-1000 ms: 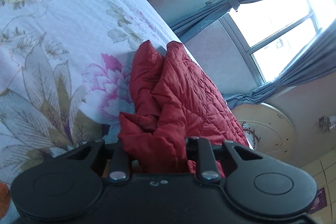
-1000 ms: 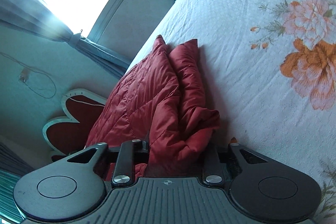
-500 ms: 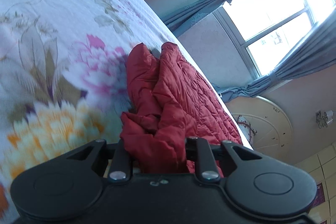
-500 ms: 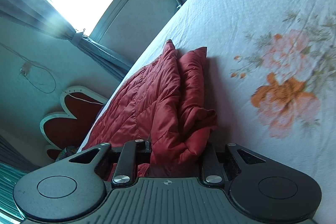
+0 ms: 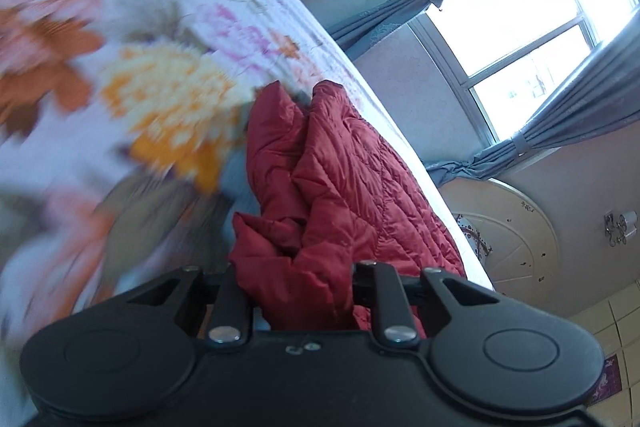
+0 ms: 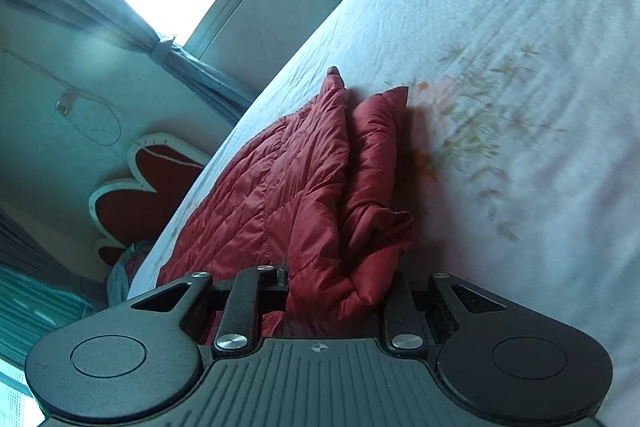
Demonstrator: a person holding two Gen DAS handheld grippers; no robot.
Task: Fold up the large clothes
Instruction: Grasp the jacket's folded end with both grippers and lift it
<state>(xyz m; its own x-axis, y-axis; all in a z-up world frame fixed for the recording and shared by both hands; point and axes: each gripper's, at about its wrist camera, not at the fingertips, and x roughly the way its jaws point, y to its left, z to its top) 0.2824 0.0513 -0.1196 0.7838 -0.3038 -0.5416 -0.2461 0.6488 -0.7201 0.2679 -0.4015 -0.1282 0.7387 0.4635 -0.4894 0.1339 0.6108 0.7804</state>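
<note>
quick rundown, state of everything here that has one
red quilted jacket: bunched, gripped at two spots, lying on the bed
left claw: shut on the jacket
right claw: shut on the jacket
floral bedsheet: spread flat
curtains: tied back
window: uncovered, bright

The jacket (image 5: 344,179) is deep red, stitched in a diamond quilt pattern. The bedsheet (image 6: 500,39) is white with printed flowers: orange, yellow and pink blooms with olive leaves in the left view, faint orange and green sprigs in the right. Both the left gripper (image 5: 302,291) and right gripper (image 6: 334,291) are matt black with silver pins. The curtains (image 5: 580,115) are grey-blue. The headboard (image 6: 136,187) is dark red edged in white.
</note>
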